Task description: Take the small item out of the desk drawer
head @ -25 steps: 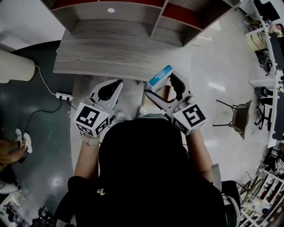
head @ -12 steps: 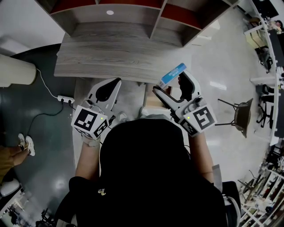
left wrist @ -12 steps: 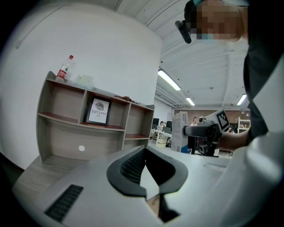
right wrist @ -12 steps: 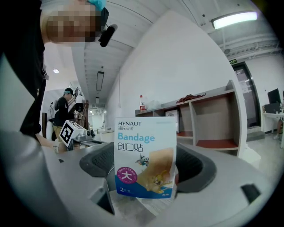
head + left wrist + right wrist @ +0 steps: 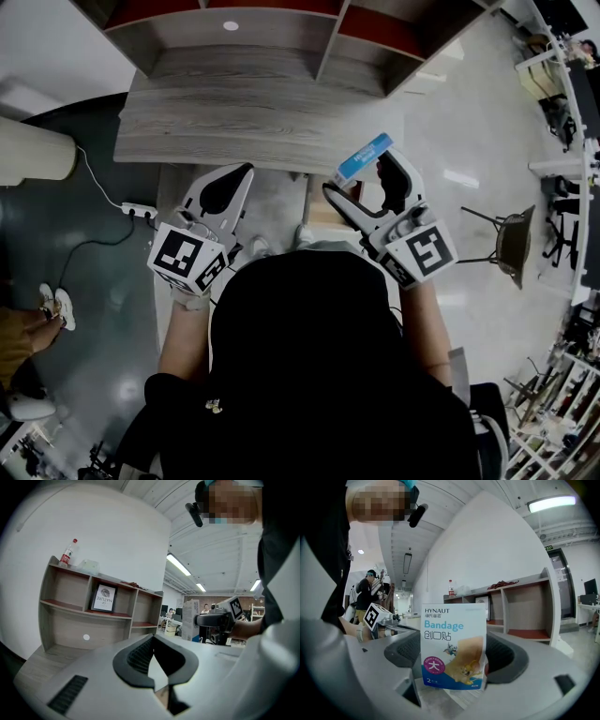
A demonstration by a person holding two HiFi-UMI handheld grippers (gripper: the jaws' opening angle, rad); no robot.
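A small blue-and-white bandage box [image 5: 366, 157] [image 5: 454, 646] is held upright between the pads of my right gripper [image 5: 358, 176] [image 5: 454, 660], which is shut on it. It hangs just off the front right edge of the grey wooden desk [image 5: 234, 103]. A bit of the brown open drawer [image 5: 321, 212] shows below that edge, under the gripper. My left gripper [image 5: 223, 190] [image 5: 153, 638] is at the desk's front edge to the left, with its pads meeting and nothing held. The left gripper view also catches the box [image 5: 190, 620] held in the right gripper.
A shelf unit [image 5: 319, 37] stands at the back of the desk. On the floor to the left are a power strip with a cable [image 5: 136, 204] and a white cylinder [image 5: 33, 150]. A chair [image 5: 506, 246] is to the right. Someone's shoes [image 5: 52, 302] are at the far left.
Over the last second my right gripper rose and moved right with the bandage box, away from the drawer. It has held nearly still for the last half second. The left gripper barely shifted.
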